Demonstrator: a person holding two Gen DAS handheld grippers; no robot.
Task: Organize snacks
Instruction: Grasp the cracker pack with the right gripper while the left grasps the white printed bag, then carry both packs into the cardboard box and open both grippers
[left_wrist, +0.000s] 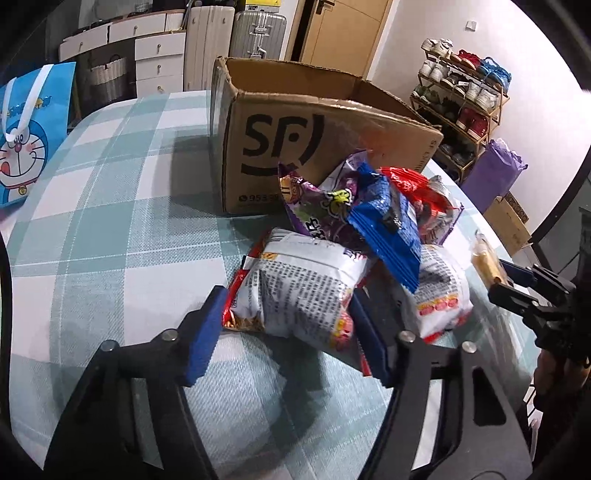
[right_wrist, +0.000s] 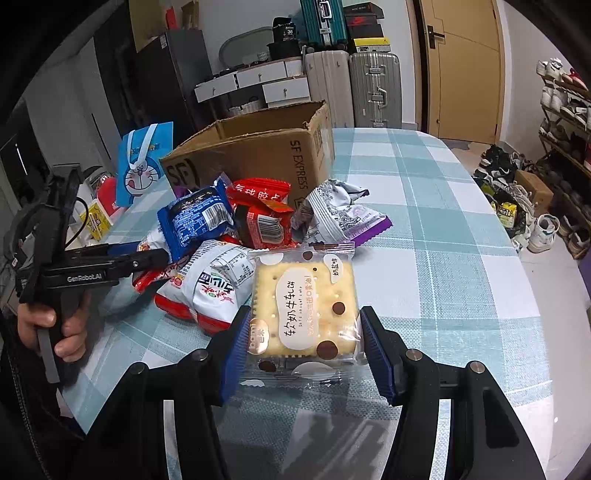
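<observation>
A pile of snack packets lies on the checked tablecloth in front of an open SF cardboard box (left_wrist: 295, 122), which also shows in the right wrist view (right_wrist: 258, 147). My left gripper (left_wrist: 284, 325) is shut on a white and red snack bag (left_wrist: 303, 291) at the near side of the pile; that gripper also shows in the right wrist view (right_wrist: 147, 258). My right gripper (right_wrist: 301, 347) is shut on a clear-wrapped cracker packet (right_wrist: 303, 306), held just above the table; the packet also shows in the left wrist view (left_wrist: 487, 262). A blue packet (left_wrist: 388, 229), a red packet (left_wrist: 417, 188) and a purple packet (left_wrist: 321, 210) lie on top of the pile.
A blue Doraemon paper bag (left_wrist: 29, 129) stands at the table's left end. A shoe rack (left_wrist: 461, 99) and a purple bag (left_wrist: 491, 170) stand beyond the right edge. Suitcases (right_wrist: 354, 85) and drawers stand behind the table. Checked cloth (right_wrist: 443, 221) stretches right of the pile.
</observation>
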